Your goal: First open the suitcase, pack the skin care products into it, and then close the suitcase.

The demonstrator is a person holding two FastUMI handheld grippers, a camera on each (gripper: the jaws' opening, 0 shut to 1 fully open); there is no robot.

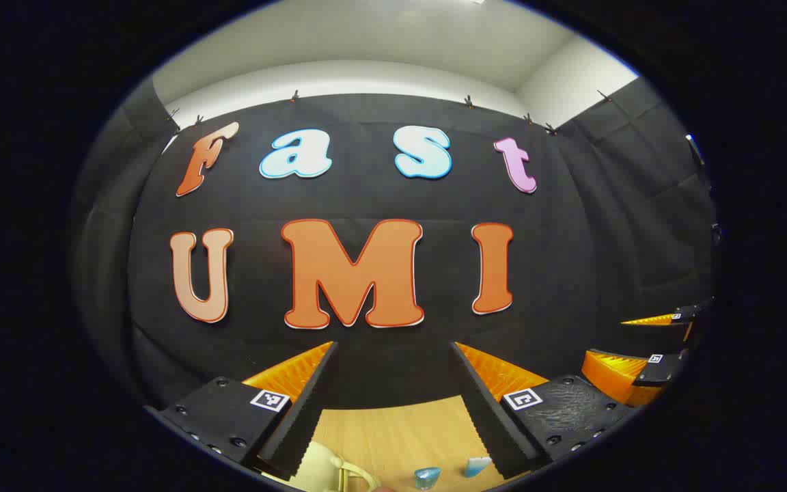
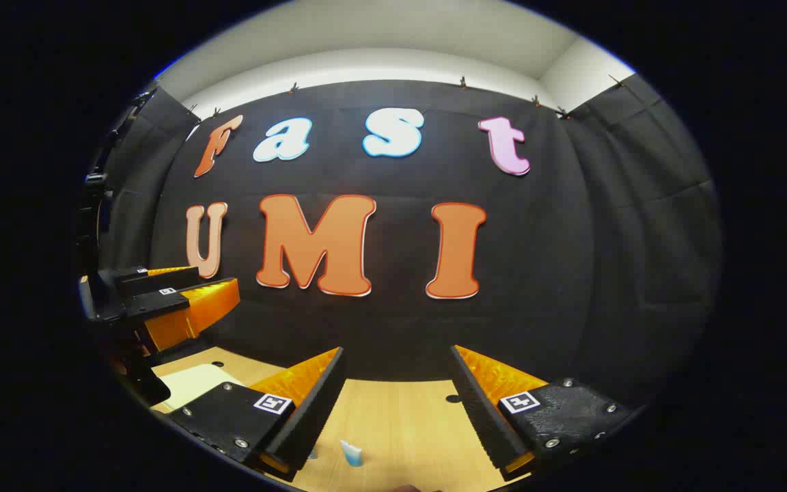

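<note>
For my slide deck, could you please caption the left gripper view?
Left gripper, jaws open, raised above the wooden table; cream suitcase and two small blue skincare items below.

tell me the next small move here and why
Probably tilt both grippers down toward the wooden table. The left gripper and right gripper are open, holding nothing and aimed at the wall, while the cream suitcase and small blue skin care products sit low at the view's edge.
</note>
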